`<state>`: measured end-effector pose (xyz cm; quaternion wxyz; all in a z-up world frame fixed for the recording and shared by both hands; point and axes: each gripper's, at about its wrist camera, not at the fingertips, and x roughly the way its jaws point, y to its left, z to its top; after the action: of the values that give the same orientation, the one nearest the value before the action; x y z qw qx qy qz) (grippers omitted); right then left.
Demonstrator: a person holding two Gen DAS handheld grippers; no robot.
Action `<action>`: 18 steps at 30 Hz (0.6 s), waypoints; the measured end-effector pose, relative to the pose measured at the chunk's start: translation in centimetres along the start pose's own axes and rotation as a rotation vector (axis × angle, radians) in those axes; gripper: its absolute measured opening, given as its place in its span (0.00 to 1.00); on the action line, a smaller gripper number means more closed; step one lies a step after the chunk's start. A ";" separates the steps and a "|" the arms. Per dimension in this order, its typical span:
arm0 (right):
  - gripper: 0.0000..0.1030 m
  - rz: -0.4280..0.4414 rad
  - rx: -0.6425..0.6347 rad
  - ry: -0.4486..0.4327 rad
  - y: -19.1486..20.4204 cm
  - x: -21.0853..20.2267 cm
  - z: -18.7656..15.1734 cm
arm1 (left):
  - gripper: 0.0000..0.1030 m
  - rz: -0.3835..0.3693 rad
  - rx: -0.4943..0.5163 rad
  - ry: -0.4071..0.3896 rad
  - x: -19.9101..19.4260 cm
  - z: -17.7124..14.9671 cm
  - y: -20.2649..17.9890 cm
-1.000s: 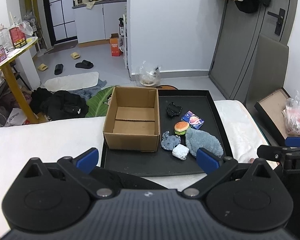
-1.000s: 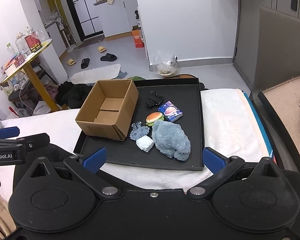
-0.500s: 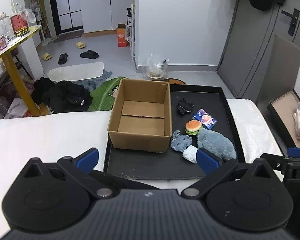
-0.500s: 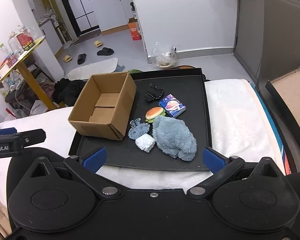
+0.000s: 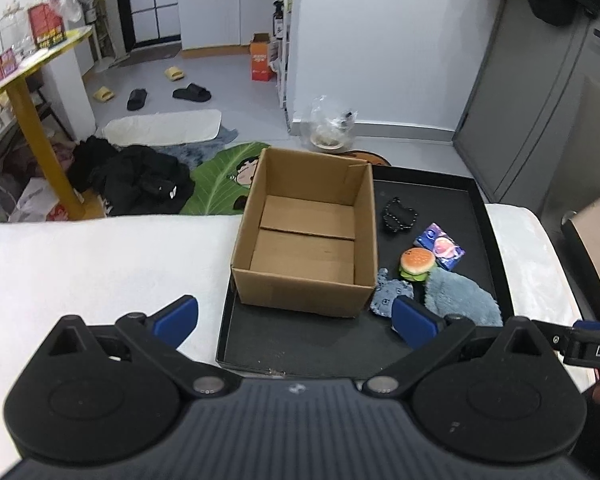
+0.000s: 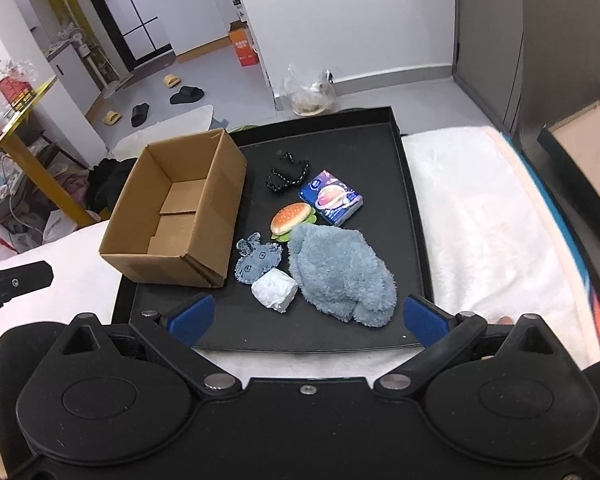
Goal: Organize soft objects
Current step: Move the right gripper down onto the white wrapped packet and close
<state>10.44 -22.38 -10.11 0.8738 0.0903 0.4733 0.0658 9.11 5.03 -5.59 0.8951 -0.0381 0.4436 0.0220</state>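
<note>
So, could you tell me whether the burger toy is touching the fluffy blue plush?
Touching. In the right wrist view the burger toy sits with its green lower edge pressed against the top of the blue plush, with no black tray showing between them.

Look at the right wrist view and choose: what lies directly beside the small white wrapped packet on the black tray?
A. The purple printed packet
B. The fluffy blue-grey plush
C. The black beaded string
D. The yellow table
B. In the right wrist view the white wrapped packet sits against the near-left edge of the fluffy blue-grey plush, while the black beaded string and the purple printed packet lie farther back on the black tray.
</note>
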 end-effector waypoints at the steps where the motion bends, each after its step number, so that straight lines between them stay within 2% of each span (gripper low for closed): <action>1: 0.95 0.004 0.010 0.007 -0.1 0.4 0.1 | 0.99 -0.004 -0.003 0.004 0.3 0.1 0.2; 18: 0.84 0.016 0.063 0.120 0.6 7.4 0.5 | 0.96 0.058 0.036 0.066 6.0 1.0 0.7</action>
<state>14.83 -20.33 -15.78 0.8401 0.1176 0.5257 0.0630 13.48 5.87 -9.81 0.8794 -0.0100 0.4744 0.0385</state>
